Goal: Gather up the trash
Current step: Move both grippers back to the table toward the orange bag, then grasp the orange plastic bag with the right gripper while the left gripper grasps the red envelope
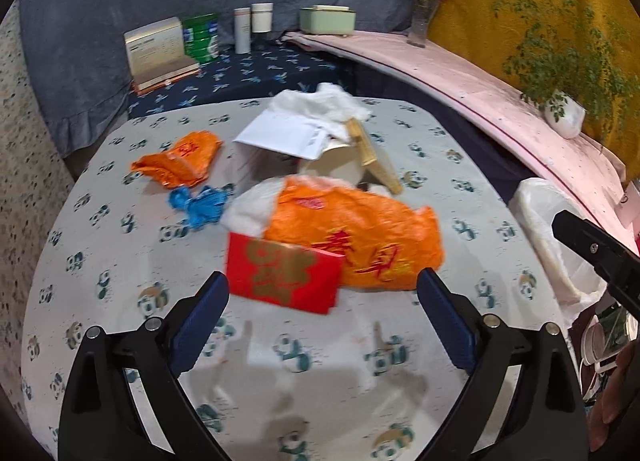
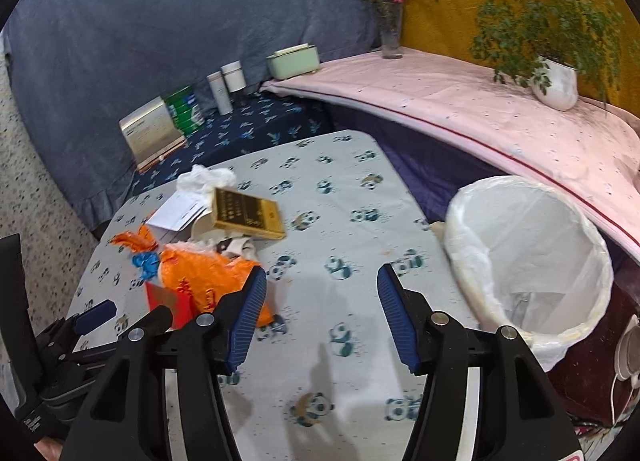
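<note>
1. Left gripper wide open, blue pads well apart, nothing between them – it hangs over the panda cloth
2. Just ahead of those pads lies the red envelope, one corner tucked under the big orange bag
3. Right gripper spread open too, pads holding nothing, above bare cloth between the pile and the bin
4. The trash sits in one loose heap on the cloth: behind the orange bag a white tissue, a paper cup on its side, a gold box leaning on top, a white envelope and crumpled white plastic
5. Off to the left of the heap – a second orange wrapper and a blue scrap, close together
6. The bin, lined with a white bag, stands at the table's right edge, mouth open, just beside the right gripper
7. Further back: boxes and bottles on dark cloth, a vase and a potted plant on the pink ledge
</note>
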